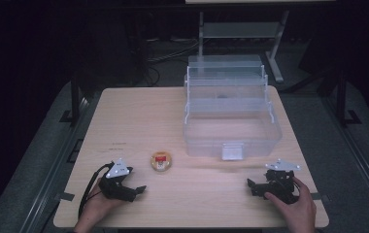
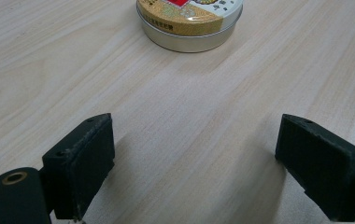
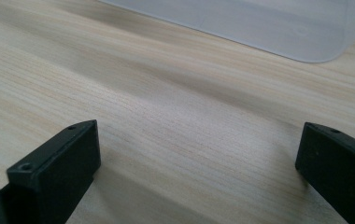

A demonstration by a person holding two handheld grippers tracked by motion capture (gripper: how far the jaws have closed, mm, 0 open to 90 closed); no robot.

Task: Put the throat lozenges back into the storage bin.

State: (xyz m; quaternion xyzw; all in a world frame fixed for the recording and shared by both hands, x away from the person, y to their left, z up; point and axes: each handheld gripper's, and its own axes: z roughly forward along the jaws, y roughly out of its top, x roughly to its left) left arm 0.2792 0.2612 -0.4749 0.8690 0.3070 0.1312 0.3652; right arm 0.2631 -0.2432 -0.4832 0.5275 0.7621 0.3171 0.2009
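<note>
High view showed the left gripper (image 1: 133, 190) resting on the table (image 1: 139, 116), jaws spread and empty, aimed at the round gold-lidded tin (image 1: 161, 161) just ahead, likely lined up for a grab. The right gripper (image 1: 253, 186), jaws also wide apart, sat near the clear plastic toolbox (image 1: 231, 128), with bare wood around the tin.

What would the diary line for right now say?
left hand-held gripper: open, facing round tin, apart | right hand-held gripper: open, empty | clear plastic box: open on table
</note>
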